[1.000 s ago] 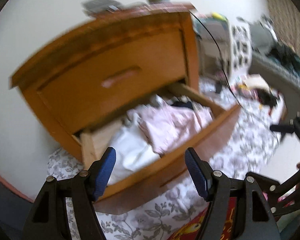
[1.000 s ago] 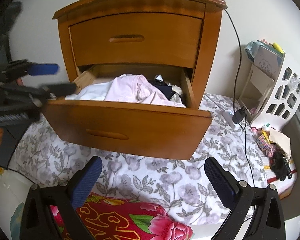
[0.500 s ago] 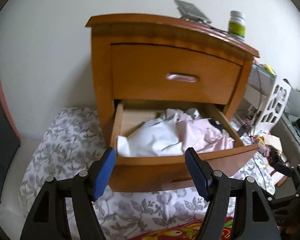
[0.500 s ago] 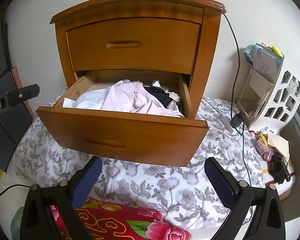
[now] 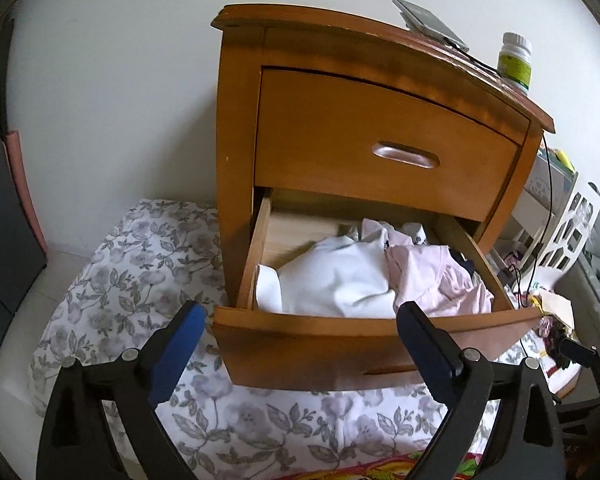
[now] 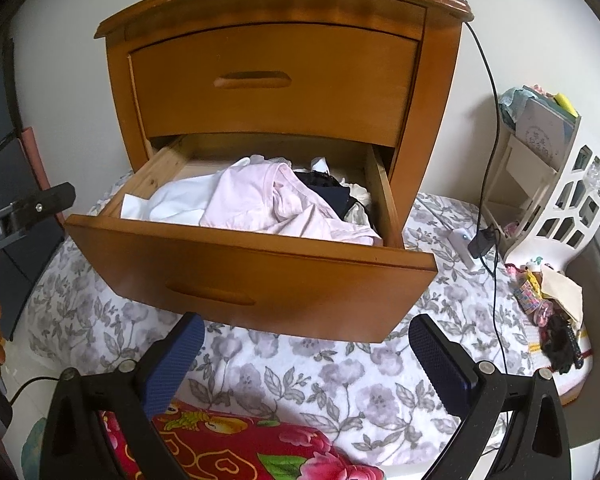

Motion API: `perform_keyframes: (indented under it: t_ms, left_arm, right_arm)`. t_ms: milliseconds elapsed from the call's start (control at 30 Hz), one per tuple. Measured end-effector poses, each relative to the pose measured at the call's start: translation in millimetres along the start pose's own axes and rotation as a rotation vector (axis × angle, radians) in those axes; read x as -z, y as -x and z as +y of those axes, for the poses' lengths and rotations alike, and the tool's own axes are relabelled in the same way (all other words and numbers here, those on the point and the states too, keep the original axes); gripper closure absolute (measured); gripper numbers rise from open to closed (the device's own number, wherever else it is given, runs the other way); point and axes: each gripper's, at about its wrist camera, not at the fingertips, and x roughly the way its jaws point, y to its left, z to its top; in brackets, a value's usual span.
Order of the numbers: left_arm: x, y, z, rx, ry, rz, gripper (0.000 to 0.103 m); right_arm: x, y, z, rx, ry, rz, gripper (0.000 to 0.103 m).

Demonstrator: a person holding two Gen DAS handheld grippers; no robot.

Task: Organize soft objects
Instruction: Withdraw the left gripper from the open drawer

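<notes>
Fingers on the left gripper are spreading wider at this moment, blue pads well apart, with nothing between them. It hangs just in front of the pulled-out lower drawer, tilted down toward the drawer's front edge. The right gripper has its fingers wide apart too and grips nothing; it hovers a little back from the drawer, over the grey floral sheet.

Inside the drawer the soft things sit in a loose heap rather than a stack. A white garment lies bunched against the left side, a pale pink garment is crumpled across the middle and spills toward the front right corner, and some dark clothing is wedged behind it on the right. Bare wood shows at the back left of the drawer. Nearer me, a red flowered cloth lies on the sheet just below the right gripper, still outside the drawer.

As I read it, the job is barely under way. The drawer stands open, which is the one thing clearly done; nothing in it looks folded or sorted, and neither gripper has taken hold of any cloth. What is left seems to be nearly everything: picking up the garments, straightening them, and finding a place for the red cloth. With the left gripper closest to the white garment, I would guess that piece comes first.
</notes>
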Motion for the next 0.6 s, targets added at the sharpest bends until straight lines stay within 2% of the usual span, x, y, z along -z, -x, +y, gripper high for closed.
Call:
perform_keyframes:
  t_ms: [233, 433, 600]
  left_arm:
    - [-0.5, -2.9, 4.9, -0.001, 0.004, -0.050, 0.006]
    - [-1.7, -10.1, 10.0, 0.036, 0.016, -0.036, 0.005]
    - [-3.1, -13.1, 8.5, 0.041, -0.017, -0.034, 0.005]
  right_arm:
    - [-9.1, -4.5, -2.8, -0.022, -0.028, -0.029, 0.000]
    - [-26.4, -9.1, -9.7, -0.019, -0.047, -0.054, 0.000]
    - [-44.7, -15.6, -7.5, -0.014, -0.001, -0.073, 0.000]
